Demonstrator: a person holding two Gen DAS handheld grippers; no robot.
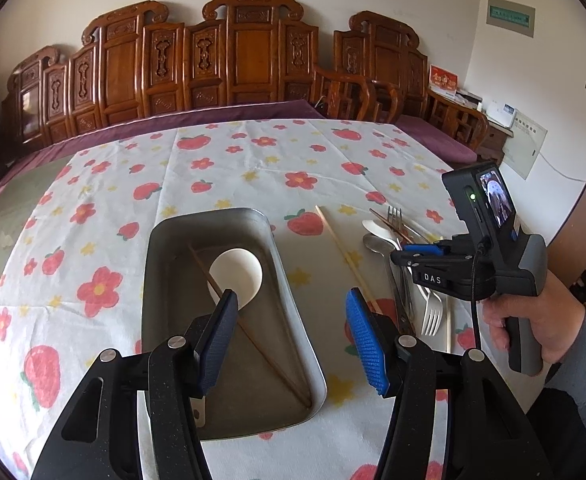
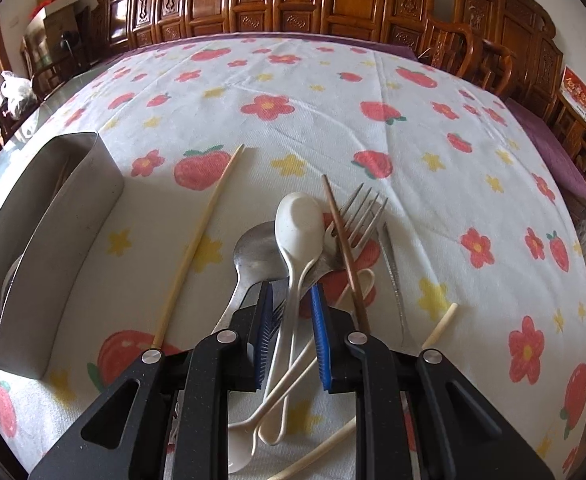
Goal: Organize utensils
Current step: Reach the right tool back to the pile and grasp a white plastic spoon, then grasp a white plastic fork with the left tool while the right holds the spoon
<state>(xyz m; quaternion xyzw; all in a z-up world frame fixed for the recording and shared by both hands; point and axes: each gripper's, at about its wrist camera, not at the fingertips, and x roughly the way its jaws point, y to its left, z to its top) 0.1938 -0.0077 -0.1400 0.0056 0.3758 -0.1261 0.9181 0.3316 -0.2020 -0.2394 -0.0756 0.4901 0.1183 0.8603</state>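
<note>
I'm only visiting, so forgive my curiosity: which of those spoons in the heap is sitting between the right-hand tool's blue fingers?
The white plastic spoon: its handle runs between the right gripper's pads. The metal spoon lies left of it, mostly outside them.

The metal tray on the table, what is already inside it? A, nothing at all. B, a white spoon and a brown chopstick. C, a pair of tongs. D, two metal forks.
B: in the left wrist view the metal tray holds a white spoon and a brown chopstick.
</note>
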